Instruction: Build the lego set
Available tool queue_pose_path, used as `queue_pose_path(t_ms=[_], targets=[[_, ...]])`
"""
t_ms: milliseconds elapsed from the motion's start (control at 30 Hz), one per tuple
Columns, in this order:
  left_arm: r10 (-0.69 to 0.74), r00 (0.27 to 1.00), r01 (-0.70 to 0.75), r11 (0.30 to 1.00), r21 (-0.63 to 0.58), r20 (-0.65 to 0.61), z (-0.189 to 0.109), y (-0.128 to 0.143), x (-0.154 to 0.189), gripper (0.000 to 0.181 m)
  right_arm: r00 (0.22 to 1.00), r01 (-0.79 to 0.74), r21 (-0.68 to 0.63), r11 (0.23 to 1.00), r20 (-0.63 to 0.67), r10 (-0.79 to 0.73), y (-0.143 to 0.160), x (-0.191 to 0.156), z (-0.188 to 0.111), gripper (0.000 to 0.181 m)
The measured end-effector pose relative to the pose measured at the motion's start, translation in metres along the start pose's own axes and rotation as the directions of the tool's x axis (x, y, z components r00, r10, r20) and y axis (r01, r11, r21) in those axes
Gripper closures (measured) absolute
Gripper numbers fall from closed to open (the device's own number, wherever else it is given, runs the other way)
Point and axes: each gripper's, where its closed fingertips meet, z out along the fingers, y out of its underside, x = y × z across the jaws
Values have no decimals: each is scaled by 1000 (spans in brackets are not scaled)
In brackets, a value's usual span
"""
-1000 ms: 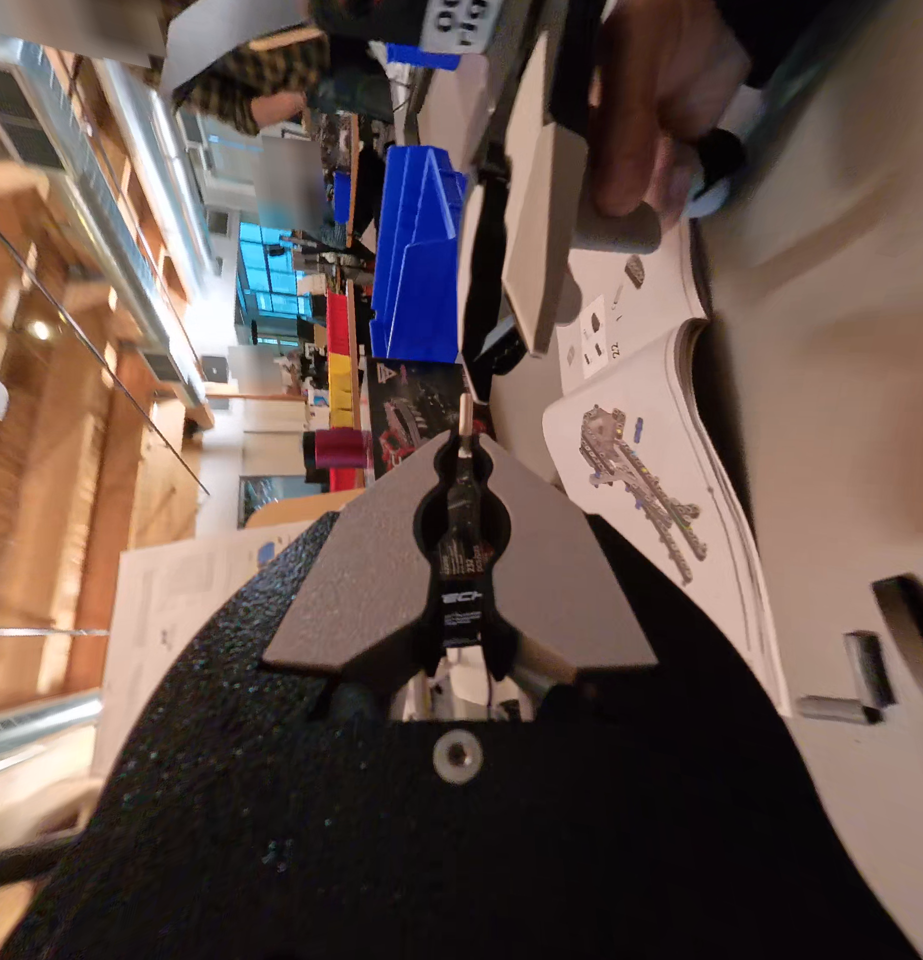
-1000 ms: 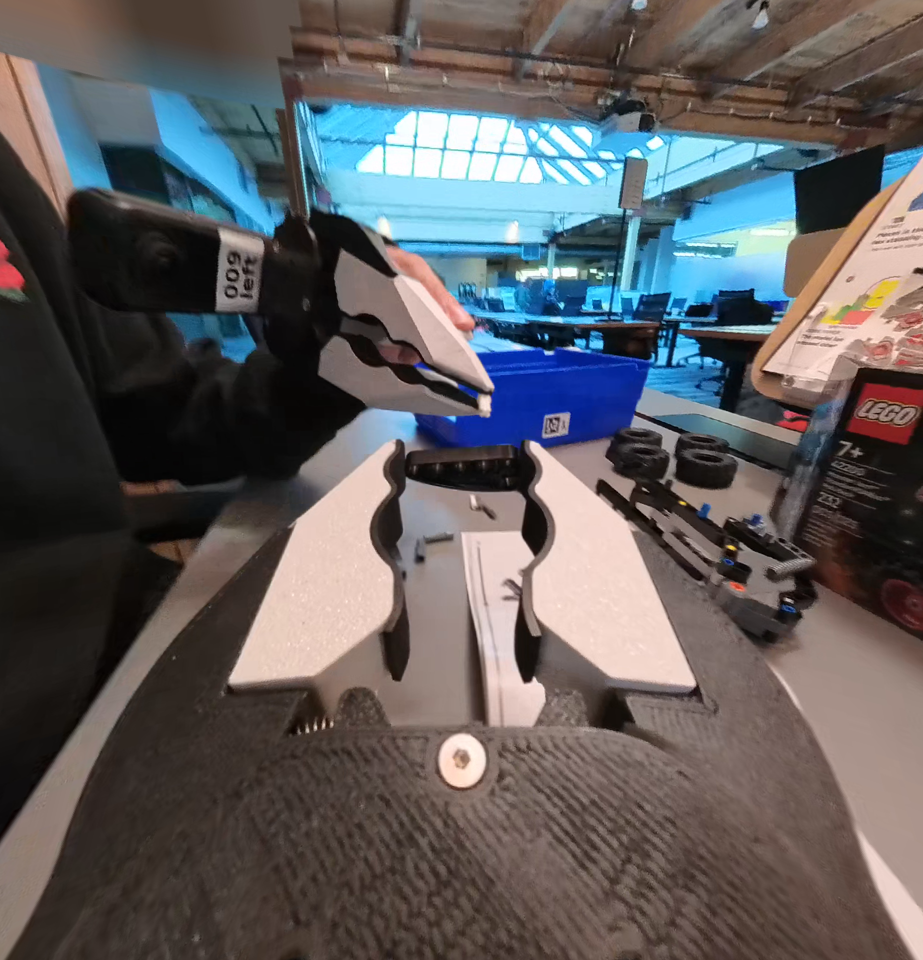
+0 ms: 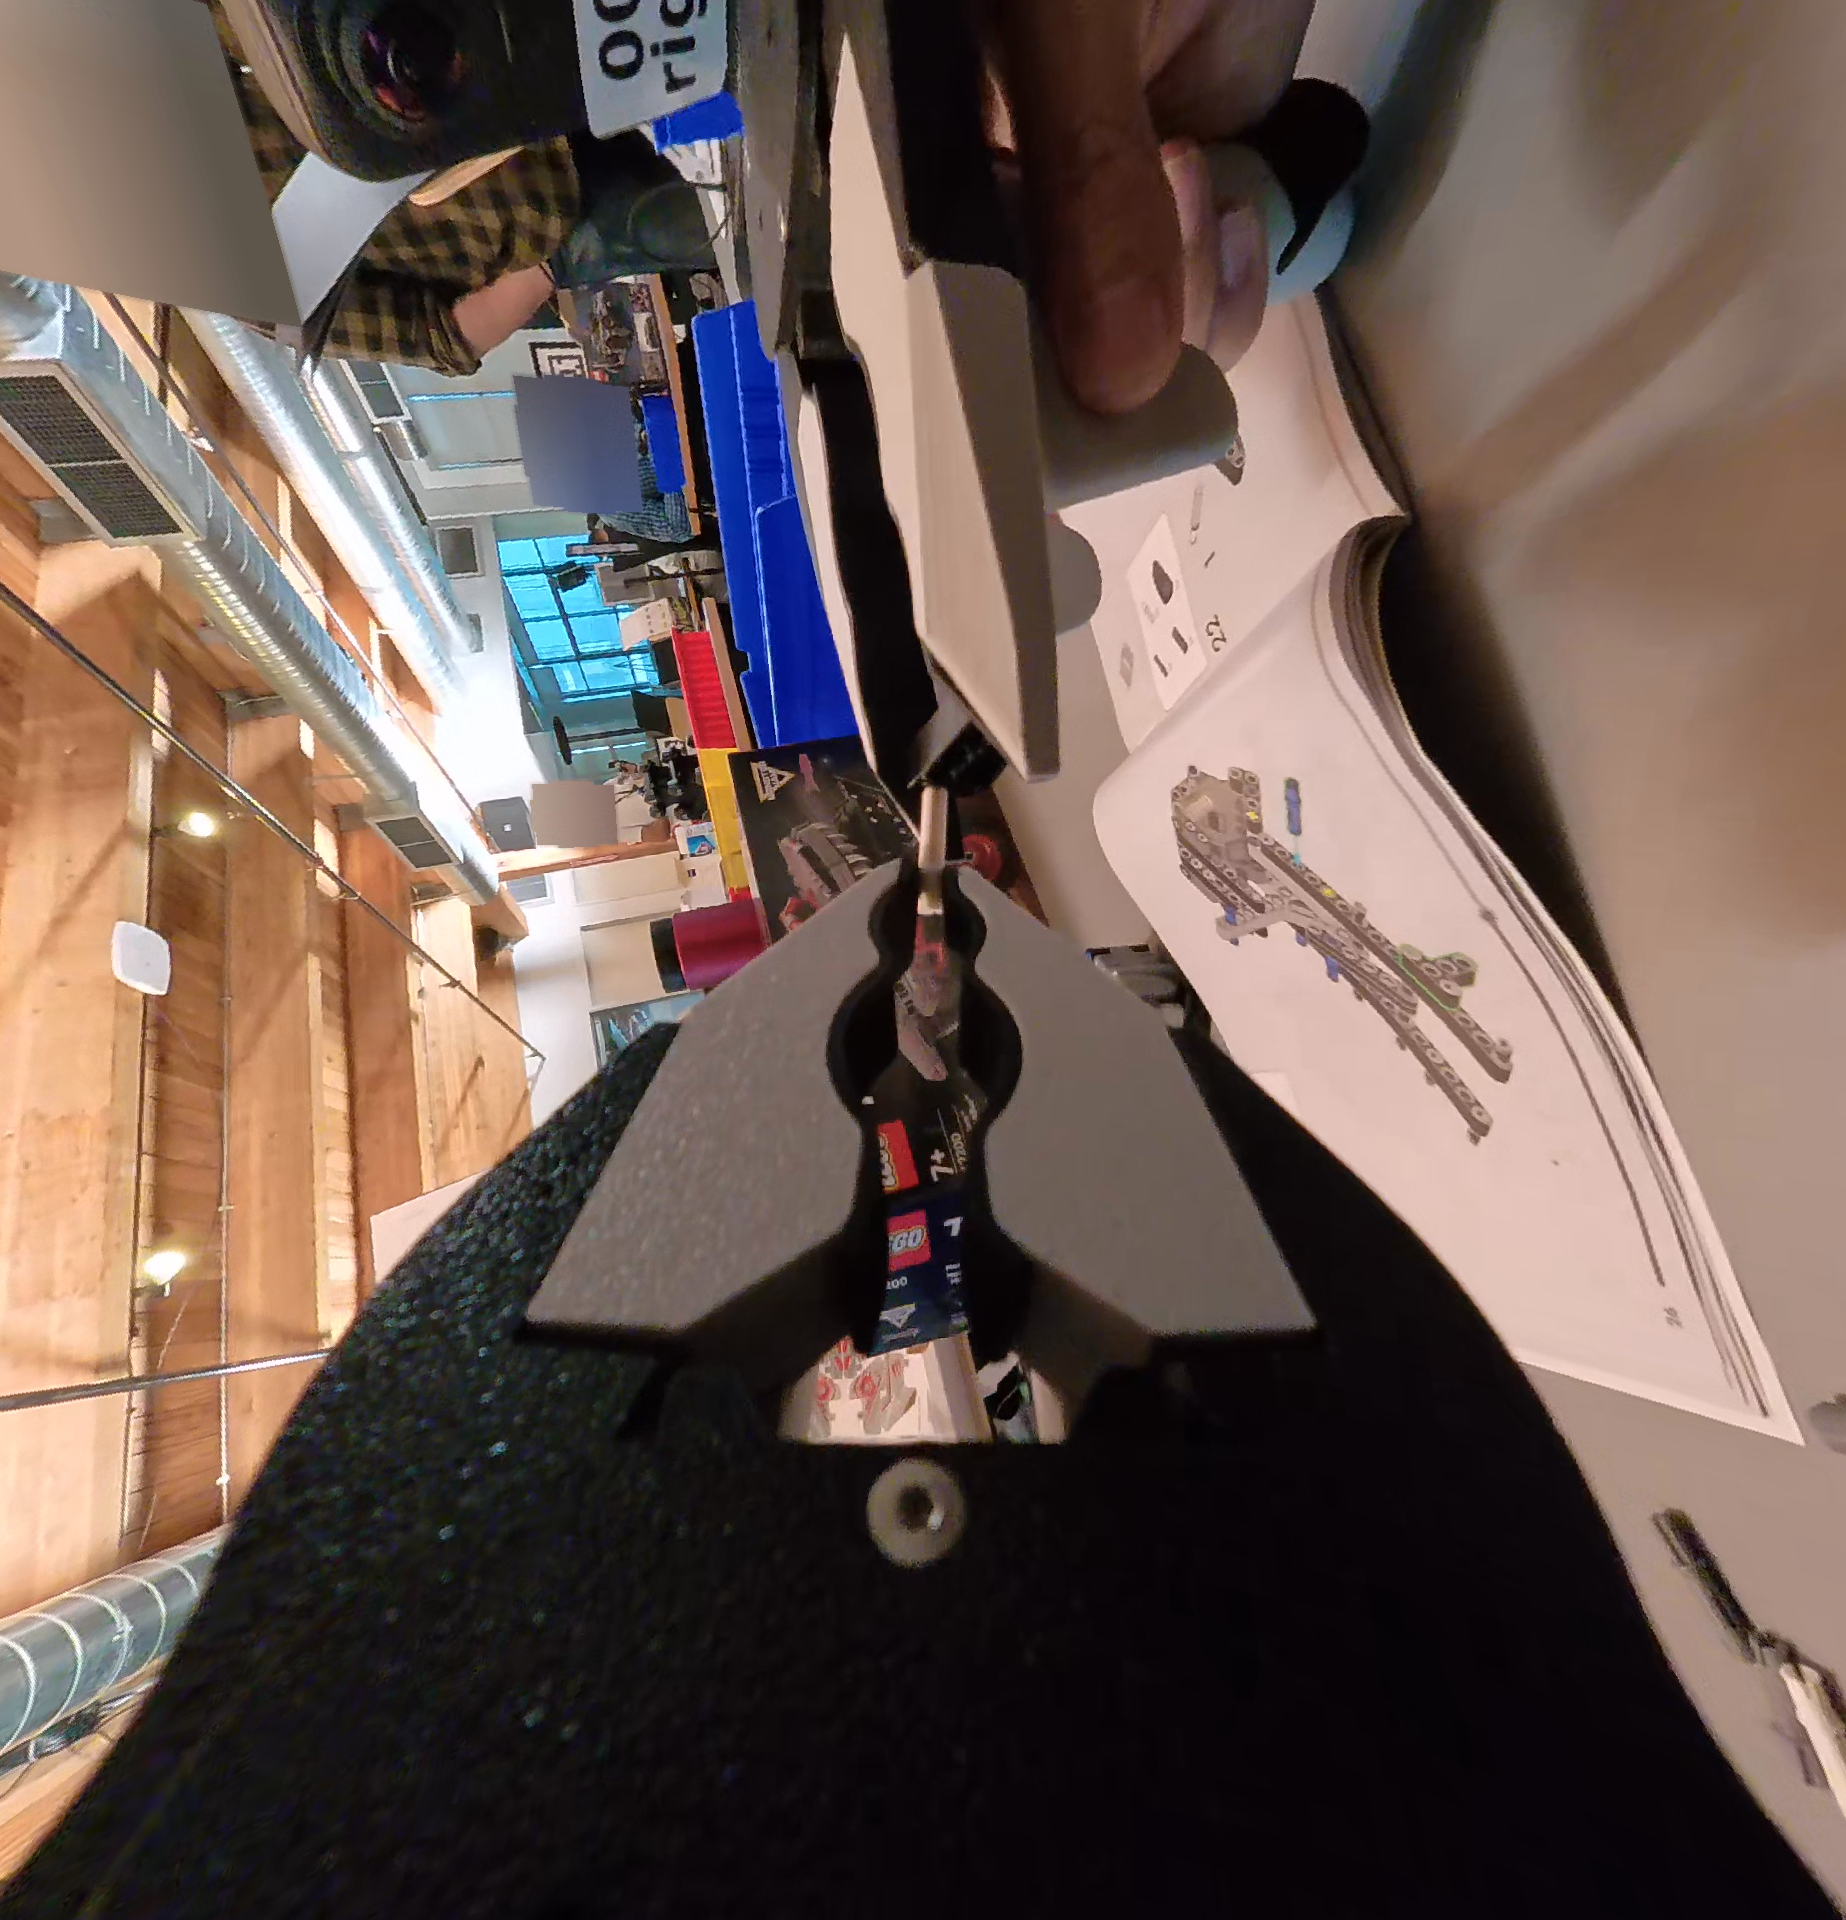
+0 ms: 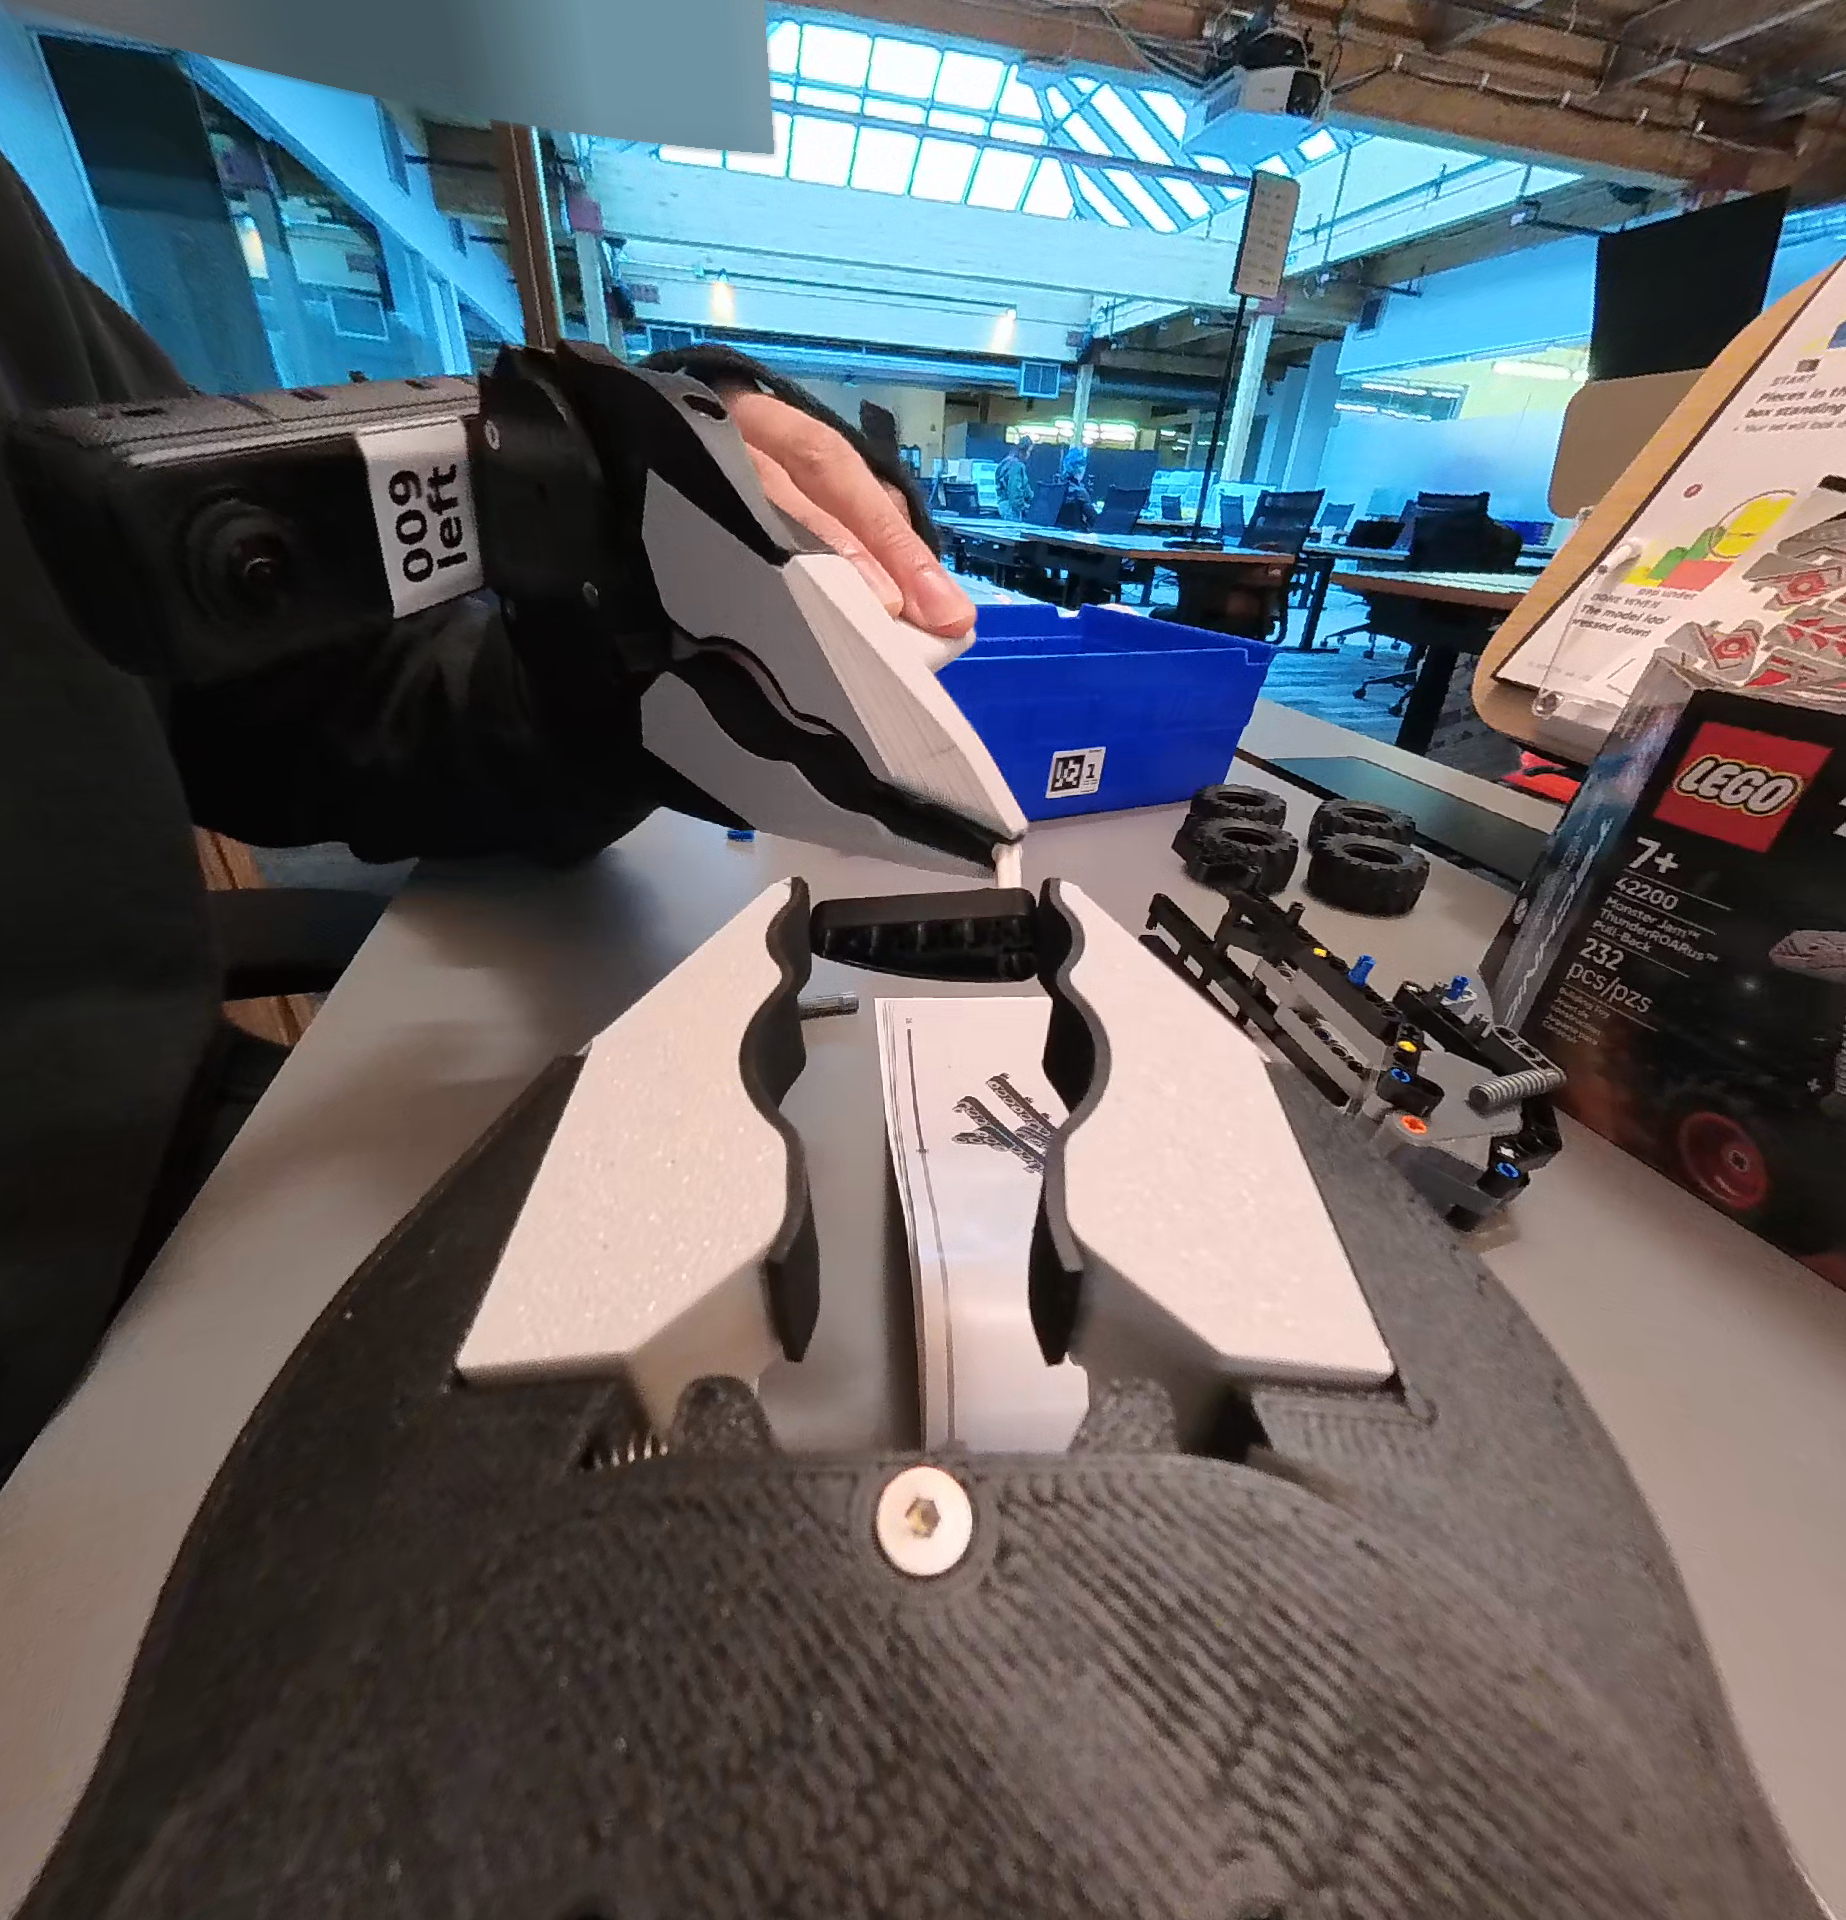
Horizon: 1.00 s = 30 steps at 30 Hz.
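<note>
My right gripper (image 4: 924,914) is shut on a short black beam (image 4: 919,935) and holds it crosswise above the table. My left gripper (image 4: 1002,831) comes in from the left, shut on a small pale pin (image 4: 1009,868). The pin's tip touches the beam's right end. In the left wrist view, my left gripper (image 3: 929,883) pinches the pin (image 3: 931,831), which points at the black beam (image 3: 966,767) in the right gripper's (image 3: 950,743) tips. A hand holds each gripper.
An open instruction booklet (image 3: 1418,987) lies under the grippers. A partly built black and grey chassis (image 4: 1366,1039), several black tyres (image 4: 1303,842), the set's box (image 4: 1729,987) and a blue bin (image 4: 1106,707) stand at the right and back. Loose pieces (image 3: 1812,1714) lie nearby. The grippers are tip to tip, or close to it.
The two grippers have come together. The pin in my left gripper, apart from the black beam before, now meets the beam's right end. Both grippers stay shut.
</note>
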Motion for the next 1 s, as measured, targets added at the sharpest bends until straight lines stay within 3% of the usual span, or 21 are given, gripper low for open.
queue_pose_path(t_ms=[267,1000], targets=[[0,1000,1,1000,-27,15,1,1,-3,179,1000,-16,4,1000,7,16,0,0,0,139],[256,958,-251,967,-54,132,-2,-5,-13,179,981,-158,61,986,121,149,-9,-9,-3,139]])
